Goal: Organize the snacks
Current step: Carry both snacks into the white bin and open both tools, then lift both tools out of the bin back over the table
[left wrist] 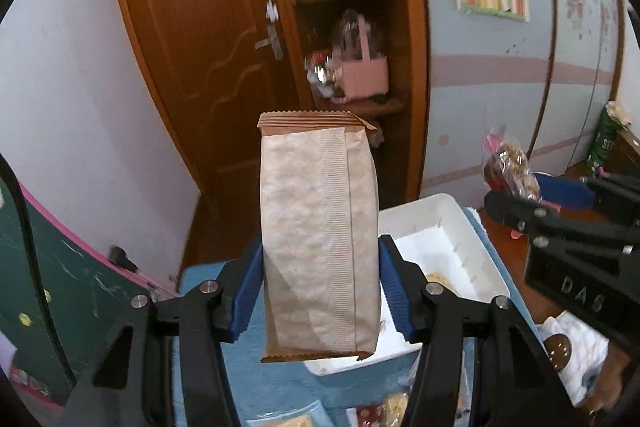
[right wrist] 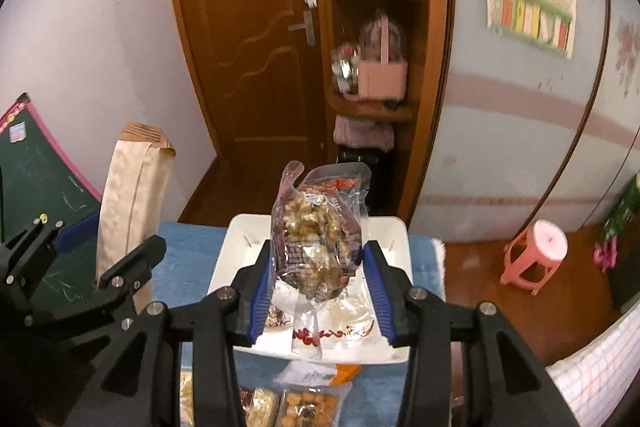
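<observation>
Left wrist view, left gripper (left wrist: 320, 281) jaws grasping tan packet (left wrist: 318, 235), right gripper (right wrist: 316, 287) jaws clamping clear snack bag (right wrist: 316, 239)

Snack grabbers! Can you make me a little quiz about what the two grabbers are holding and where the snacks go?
1. True or false: the left gripper is empty.
2. What does the right gripper hold? A) a clear bag of nutty snacks B) a pink stool C) a green board
3. Fill in: below both grippers sits a white ____ on the blue cloth.

Key:
1. False. Its pads press on a tan paper-look packet, held upright.
2. A. The clear snack bag is pinched between the blue pads.
3. Tray. The white tray already has a few clear packets lying in it.
</observation>
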`<state>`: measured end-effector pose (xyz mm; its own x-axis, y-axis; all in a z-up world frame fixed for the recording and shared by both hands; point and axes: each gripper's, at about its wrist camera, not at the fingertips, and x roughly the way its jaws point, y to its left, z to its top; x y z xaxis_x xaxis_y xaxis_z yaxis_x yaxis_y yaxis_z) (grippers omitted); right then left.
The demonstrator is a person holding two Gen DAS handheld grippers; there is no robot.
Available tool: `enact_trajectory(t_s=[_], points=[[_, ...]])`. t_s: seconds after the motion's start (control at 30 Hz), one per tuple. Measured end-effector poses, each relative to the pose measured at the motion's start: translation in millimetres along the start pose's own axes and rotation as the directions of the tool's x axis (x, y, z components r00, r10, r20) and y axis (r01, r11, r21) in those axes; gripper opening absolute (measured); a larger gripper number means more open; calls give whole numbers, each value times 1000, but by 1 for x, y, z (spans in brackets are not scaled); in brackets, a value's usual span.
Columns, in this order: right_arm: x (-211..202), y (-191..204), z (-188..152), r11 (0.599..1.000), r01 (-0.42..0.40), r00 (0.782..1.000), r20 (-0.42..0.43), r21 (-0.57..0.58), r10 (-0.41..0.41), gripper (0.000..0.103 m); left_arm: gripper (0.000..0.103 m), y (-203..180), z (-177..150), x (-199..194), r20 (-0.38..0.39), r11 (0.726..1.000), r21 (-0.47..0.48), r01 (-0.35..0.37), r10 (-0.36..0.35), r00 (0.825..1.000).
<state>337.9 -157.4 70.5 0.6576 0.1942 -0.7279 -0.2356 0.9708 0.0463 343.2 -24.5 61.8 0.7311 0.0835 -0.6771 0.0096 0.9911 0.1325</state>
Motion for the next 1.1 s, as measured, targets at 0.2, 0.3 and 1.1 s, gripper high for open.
enact_trajectory(t_s=[0.2, 0.3, 1.1], points=[[68, -7, -1, 999, 36, 995, -94, 10, -34, 44, 54, 3, -6, 85, -143, 998, -53, 33, -40, 989], [95, -7, -8, 999, 34, 989, -147, 20, -31, 44, 55, 2, -13, 112, -181, 997, -65, 39, -50, 982], [62, -25, -20, 995, -14, 983, -181, 103, 33, 68, 91, -19, -42, 57, -196, 993, 10, 117, -112, 974]])
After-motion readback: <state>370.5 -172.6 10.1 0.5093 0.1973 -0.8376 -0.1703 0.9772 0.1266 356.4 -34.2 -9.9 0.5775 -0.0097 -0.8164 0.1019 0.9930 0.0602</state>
